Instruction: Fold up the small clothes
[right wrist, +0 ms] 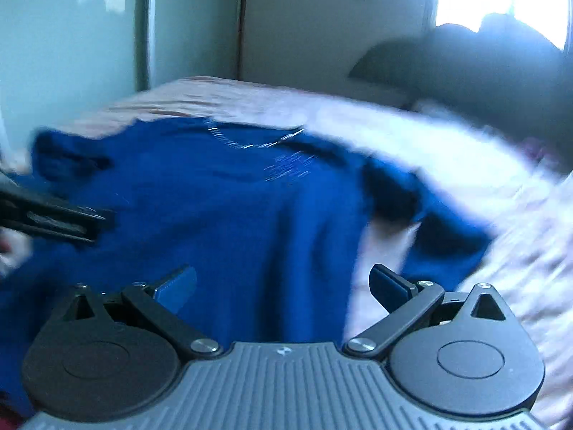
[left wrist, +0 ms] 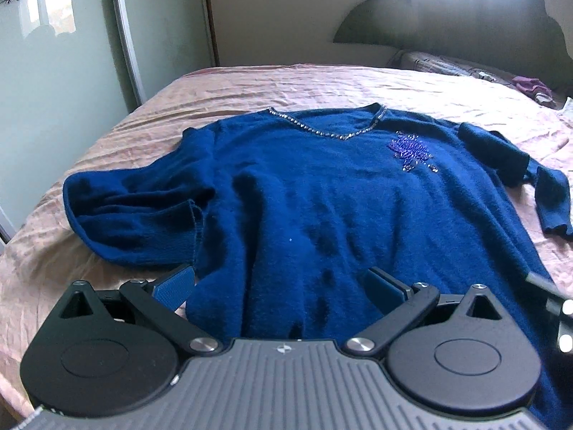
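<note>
A dark blue knit sweater (left wrist: pixel 322 193) with a beaded V-neck and a purple beaded patch lies face up on the pink bedsheet (left wrist: pixel 286 82). Its left sleeve (left wrist: pixel 136 211) is bunched; its right sleeve (left wrist: pixel 537 179) bends down at the far right. My left gripper (left wrist: pixel 283 286) is open, its jaws wide apart over the sweater's lower hem. My right gripper (right wrist: pixel 283 286) is open over the sweater's (right wrist: pixel 215 200) lower right side; that view is blurred by motion. The left gripper (right wrist: pixel 53 218) shows at its left edge, and the right gripper (left wrist: pixel 551 304) at the left view's right edge.
The bed fills both views. A dark curved headboard (left wrist: pixel 447 21) stands at the back right, with a pillow and small purple cloth (left wrist: pixel 530 86) near it. A glass wardrobe door (left wrist: pixel 53 53) is at the left.
</note>
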